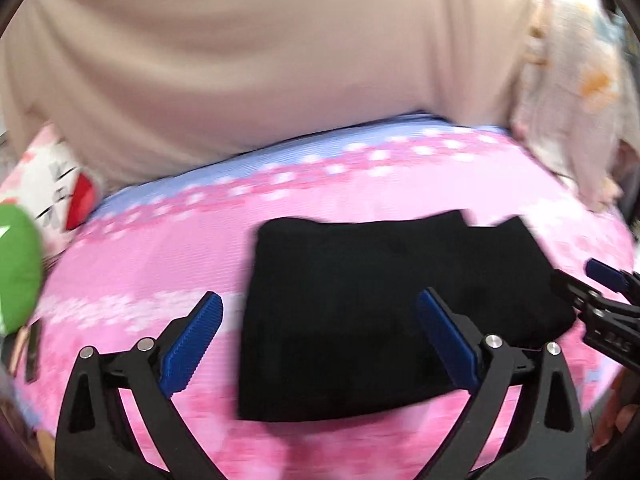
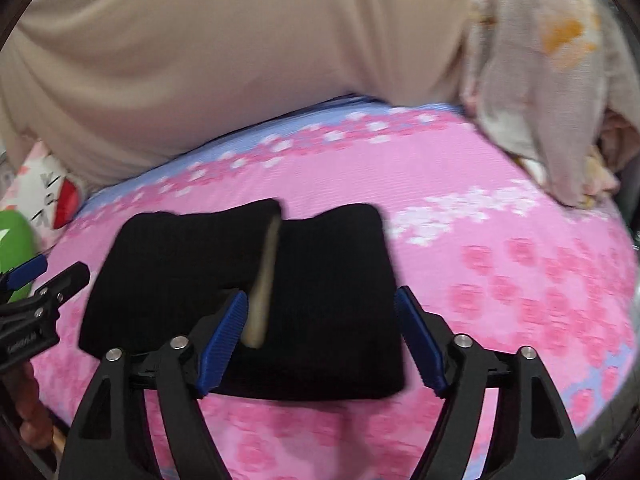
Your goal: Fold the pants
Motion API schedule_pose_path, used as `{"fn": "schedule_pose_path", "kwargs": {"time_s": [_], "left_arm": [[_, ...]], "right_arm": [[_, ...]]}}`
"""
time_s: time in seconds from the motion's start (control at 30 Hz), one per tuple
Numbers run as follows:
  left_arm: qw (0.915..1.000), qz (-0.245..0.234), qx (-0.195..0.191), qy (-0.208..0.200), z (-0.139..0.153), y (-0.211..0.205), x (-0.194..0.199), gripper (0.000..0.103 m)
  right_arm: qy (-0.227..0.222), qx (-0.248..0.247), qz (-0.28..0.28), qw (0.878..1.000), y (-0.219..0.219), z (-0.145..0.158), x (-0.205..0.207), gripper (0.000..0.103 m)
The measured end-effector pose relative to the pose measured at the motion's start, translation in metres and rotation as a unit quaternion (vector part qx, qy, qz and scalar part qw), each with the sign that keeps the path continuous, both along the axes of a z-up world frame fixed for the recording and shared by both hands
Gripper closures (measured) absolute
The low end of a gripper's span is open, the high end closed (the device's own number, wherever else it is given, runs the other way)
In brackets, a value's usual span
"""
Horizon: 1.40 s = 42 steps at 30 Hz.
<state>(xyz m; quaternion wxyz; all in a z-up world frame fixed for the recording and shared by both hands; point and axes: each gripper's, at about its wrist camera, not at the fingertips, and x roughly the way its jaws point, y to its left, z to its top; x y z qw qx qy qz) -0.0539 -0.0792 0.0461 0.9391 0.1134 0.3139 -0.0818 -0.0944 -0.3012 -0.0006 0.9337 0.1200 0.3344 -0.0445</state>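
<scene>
A: From the left wrist, what lies ahead?

B: The black pants [image 1: 384, 312], folded into a thick soft block with squared edges, lie on a bed under a pink flowered sheet [image 1: 160, 280] with a lilac band at its far edge. The left tongs [image 1: 320, 340] are spread wide, ribbed blue pads over the block's near left part, pinching nothing. The right tongs [image 1: 608, 280] enter from the right, near the block's right edge.

A: Room around it?

B: Bare sheet to the left and near side. A beige drape [image 1: 240, 60] hangs behind; a green plush thing [image 1: 16, 268] sits at the left.

A: And the right wrist?

B: The right tongs [image 2: 320, 340] are spread, pads on either side of the fold's right half, gripping nothing. A pale lining strip [image 2: 264, 280] shows in the cleft between two black lobes. Open sheet runs right toward a rumpled printed cloth [image 2: 540, 100].
</scene>
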Motion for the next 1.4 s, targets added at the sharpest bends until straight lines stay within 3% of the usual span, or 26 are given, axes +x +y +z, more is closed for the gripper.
{"fn": "schedule_pose_path", "kwargs": {"time_s": [0.1,0.2,0.3,0.33,0.37,0.4,0.43,0.53,0.57,0.7,0.8,0.87,0.93,1.03,1.07,1.17,1.27,1.3,1.33,1.37,1.4], "left_arm": [[0.9984,0.055,0.008,0.010,-0.007,0.043,0.014,0.007],[0.9953,0.093,-0.007,0.027,-0.014,0.083,0.020,0.007],[0.9917,0.118,-0.024,0.045,-0.021,0.113,0.023,0.007],[0.9906,0.124,-0.029,0.051,-0.025,0.122,0.024,0.007],[0.9897,0.128,-0.032,0.056,-0.026,0.128,0.026,0.007],[0.9889,0.131,-0.037,0.061,-0.029,0.134,0.026,0.007],[0.9884,0.132,-0.039,0.063,-0.030,0.136,0.027,0.007],[0.9883,0.126,-0.047,0.071,-0.030,0.136,0.030,0.007],[0.9887,0.122,-0.052,0.071,-0.028,0.135,0.030,0.007],[0.9904,0.101,-0.063,0.070,-0.023,0.121,0.030,0.007],[0.9920,0.074,-0.063,0.081,-0.028,0.100,0.031,0.007],[0.9913,0.048,-0.071,0.100,-0.035,0.083,0.034,0.007],[0.9880,0.023,-0.087,0.126,-0.042,0.066,0.039,0.007],[0.9808,-0.004,-0.115,0.158,-0.049,0.047,0.050,0.007],[0.9782,-0.009,-0.123,0.167,-0.052,0.043,0.054,0.007],[0.9659,-0.025,-0.149,0.210,-0.068,0.027,0.069,0.007],[0.9552,-0.039,-0.168,0.241,-0.084,0.012,0.079,0.007],[0.9483,-0.044,-0.181,0.257,-0.091,0.009,0.083,0.007],[0.9467,-0.047,-0.189,0.257,-0.092,0.008,0.085,0.007],[0.9493,-0.049,-0.191,0.245,-0.091,0.009,0.085,0.023],[0.9487,-0.058,-0.194,0.243,-0.090,0.010,0.086,0.035]], "right_arm": [[0.012,0.006,0.043,0.999,0.030,-0.004,0.021,0.027],[0.020,0.023,0.063,0.998,0.044,-0.011,0.035,0.019],[0.063,0.031,0.054,0.996,0.049,-0.034,0.056,0.019],[0.071,0.037,0.056,0.995,0.051,-0.041,0.060,0.026],[0.069,0.038,0.059,0.995,0.057,-0.045,0.061,0.044],[0.061,0.031,0.066,0.995,0.065,-0.042,0.060,0.054],[0.056,0.026,0.072,0.996,0.070,-0.037,0.060,0.075],[0.010,0.022,0.084,0.996,0.076,0.000,0.053,0.088],[-0.015,0.021,0.082,0.996,0.070,0.020,0.046,0.088],[-0.053,-0.016,0.028,0.998,0.033,0.060,0.020,0.088],[0.002,-0.009,-0.023,1.000,-0.005,0.025,0.018,0.082],[0.074,-0.029,-0.047,0.996,-0.015,-0.017,0.028,0.066],[0.064,-0.010,-0.046,0.997,-0.018,-0.026,0.021,0.063],[0.017,0.007,-0.053,0.998,-0.024,-0.003,0.006,0.024],[0.003,-0.004,-0.056,0.998,-0.027,0.003,0.004,0.019],[0.029,-0.008,-0.050,0.998,-0.037,-0.006,0.014,0.018],[0.069,0.054,-0.034,0.996,-0.053,-0.035,0.032,0.018],[0.069,0.089,-0.027,0.993,-0.056,-0.045,0.036,0.018],[0.068,0.116,-0.016,0.991,-0.059,-0.051,0.035,0.019],[0.062,0.149,-0.002,0.987,-0.057,-0.058,0.036,0.030],[0.055,0.159,-0.001,0.986,-0.054,-0.060,0.036,0.032]]}}
